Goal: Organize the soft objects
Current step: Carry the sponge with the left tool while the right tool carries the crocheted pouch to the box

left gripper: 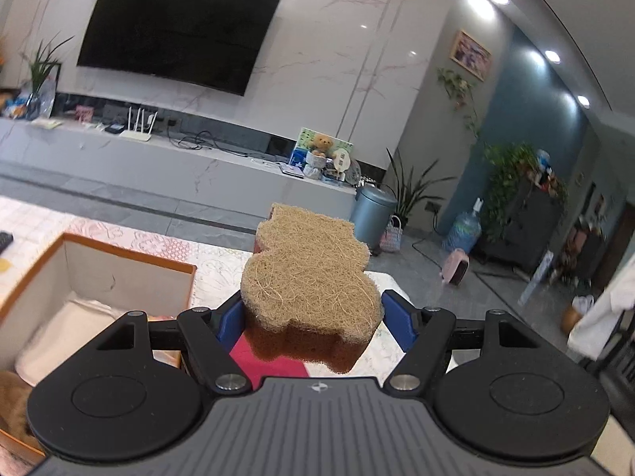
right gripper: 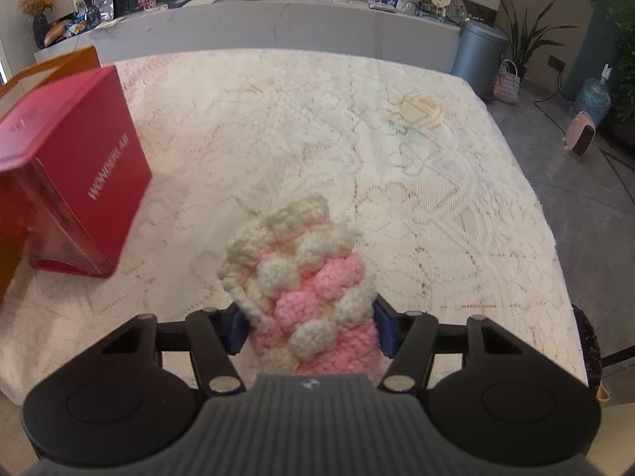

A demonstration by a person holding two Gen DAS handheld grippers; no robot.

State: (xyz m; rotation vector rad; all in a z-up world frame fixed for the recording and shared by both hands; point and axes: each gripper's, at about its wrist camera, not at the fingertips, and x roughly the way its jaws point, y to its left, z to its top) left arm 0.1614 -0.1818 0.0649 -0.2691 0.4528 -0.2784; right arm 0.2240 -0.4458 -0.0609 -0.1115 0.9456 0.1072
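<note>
My left gripper (left gripper: pixel 311 317) is shut on a sponge (left gripper: pixel 309 265) with a tan fibre top and a brown underside, held in the air with a blue pad against each side. Below and to its left stands an orange-rimmed storage box (left gripper: pixel 131 277) with a white soft item (left gripper: pixel 67 329) inside. In the right wrist view, my right gripper (right gripper: pixel 309 329) is shut on a pink and white knitted piece (right gripper: pixel 305 269) over the lace-covered table (right gripper: pixel 357 139). Its blue pads press both sides of the knit.
A red box (right gripper: pixel 79 166) marked WONDERLAB stands at the table's left, with the orange box (right gripper: pixel 67 59) behind it. The table's right edge drops to grey floor with a bin (right gripper: pixel 476 51) and a pink heater (right gripper: pixel 581 135). A TV console runs along the far wall.
</note>
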